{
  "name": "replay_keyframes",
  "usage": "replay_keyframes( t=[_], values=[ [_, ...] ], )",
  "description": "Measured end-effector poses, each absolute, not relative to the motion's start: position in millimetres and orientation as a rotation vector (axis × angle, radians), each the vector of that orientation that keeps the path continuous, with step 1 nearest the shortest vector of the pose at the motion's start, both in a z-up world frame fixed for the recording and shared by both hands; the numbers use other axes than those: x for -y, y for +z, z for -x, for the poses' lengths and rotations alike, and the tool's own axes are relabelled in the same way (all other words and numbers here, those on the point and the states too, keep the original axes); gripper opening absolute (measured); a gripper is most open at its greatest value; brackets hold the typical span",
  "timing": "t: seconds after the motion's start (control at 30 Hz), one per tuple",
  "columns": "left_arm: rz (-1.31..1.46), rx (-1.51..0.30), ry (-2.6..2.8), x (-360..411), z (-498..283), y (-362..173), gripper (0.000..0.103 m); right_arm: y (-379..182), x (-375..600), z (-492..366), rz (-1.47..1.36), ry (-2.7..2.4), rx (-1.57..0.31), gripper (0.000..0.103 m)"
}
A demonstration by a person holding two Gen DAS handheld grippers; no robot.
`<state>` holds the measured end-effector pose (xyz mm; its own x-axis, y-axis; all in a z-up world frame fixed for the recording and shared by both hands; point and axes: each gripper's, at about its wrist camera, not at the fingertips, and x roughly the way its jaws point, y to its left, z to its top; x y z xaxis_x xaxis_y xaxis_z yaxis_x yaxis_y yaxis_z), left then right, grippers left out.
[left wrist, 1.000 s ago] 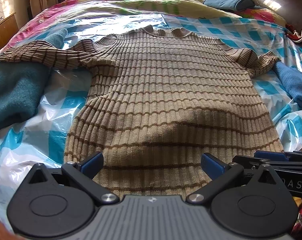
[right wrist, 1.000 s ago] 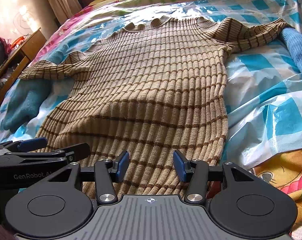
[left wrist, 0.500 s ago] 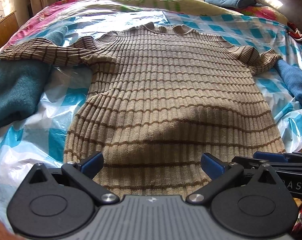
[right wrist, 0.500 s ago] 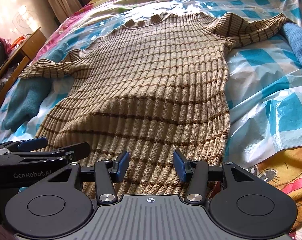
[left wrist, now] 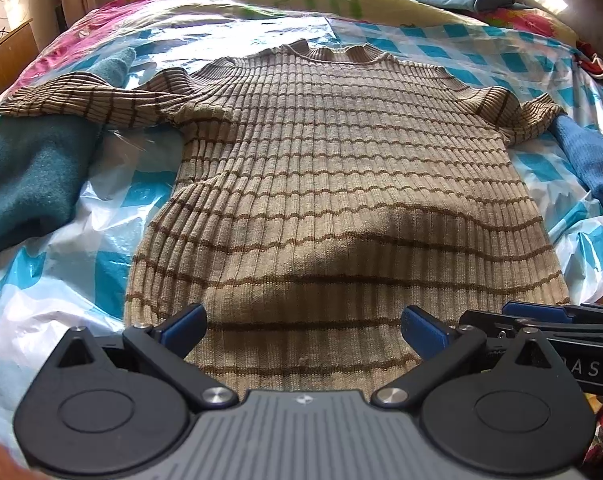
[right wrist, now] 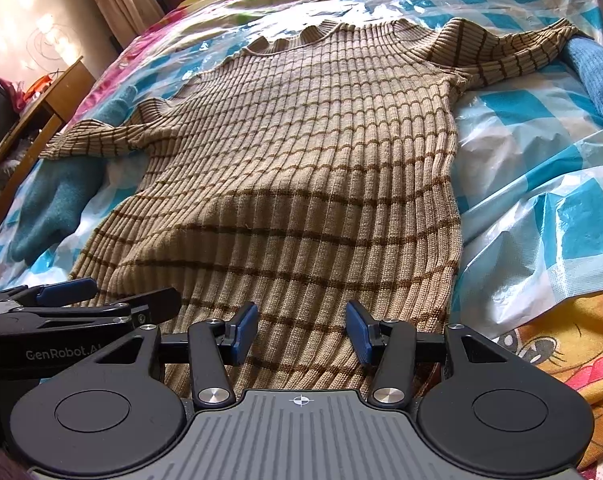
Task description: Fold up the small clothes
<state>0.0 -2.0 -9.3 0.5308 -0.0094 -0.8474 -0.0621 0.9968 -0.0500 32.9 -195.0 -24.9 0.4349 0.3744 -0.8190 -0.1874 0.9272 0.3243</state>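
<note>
A beige ribbed sweater with thin brown stripes (left wrist: pixel 333 168) lies flat on the bed, collar far, hem near, short sleeves spread to both sides; it also shows in the right wrist view (right wrist: pixel 313 160). My left gripper (left wrist: pixel 303 330) is open wide and empty, just above the hem near its left half. My right gripper (right wrist: pixel 301 330) is open and empty over the hem's right part. The right gripper shows at the right edge of the left wrist view (left wrist: pixel 541 316), and the left gripper at the left of the right wrist view (right wrist: pixel 73 308).
A blue-and-white checked plastic sheet (left wrist: pixel 61 280) covers the bed. A teal garment (left wrist: pixel 25 172) lies under the left sleeve and a blue garment (left wrist: pixel 593 160) by the right sleeve. A wooden cabinet (right wrist: pixel 33 120) stands left of the bed. A yellow patterned blanket (right wrist: pixel 561 344) lies at near right.
Both views have drawn back slightly, so the sweater sits a little lower and farther in frame. The jaws of both grippers stay open as before.
</note>
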Motion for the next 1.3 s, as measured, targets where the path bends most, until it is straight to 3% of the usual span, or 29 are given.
replay_keyframes(
  t=[1.3],
  values=[
    [0.055,-1.021,0.033,4.8,-1.5,-14.3,0.103,-22.9,193.3,-33.2,-0.144,0.324,-1.059,0.048]
  ],
)
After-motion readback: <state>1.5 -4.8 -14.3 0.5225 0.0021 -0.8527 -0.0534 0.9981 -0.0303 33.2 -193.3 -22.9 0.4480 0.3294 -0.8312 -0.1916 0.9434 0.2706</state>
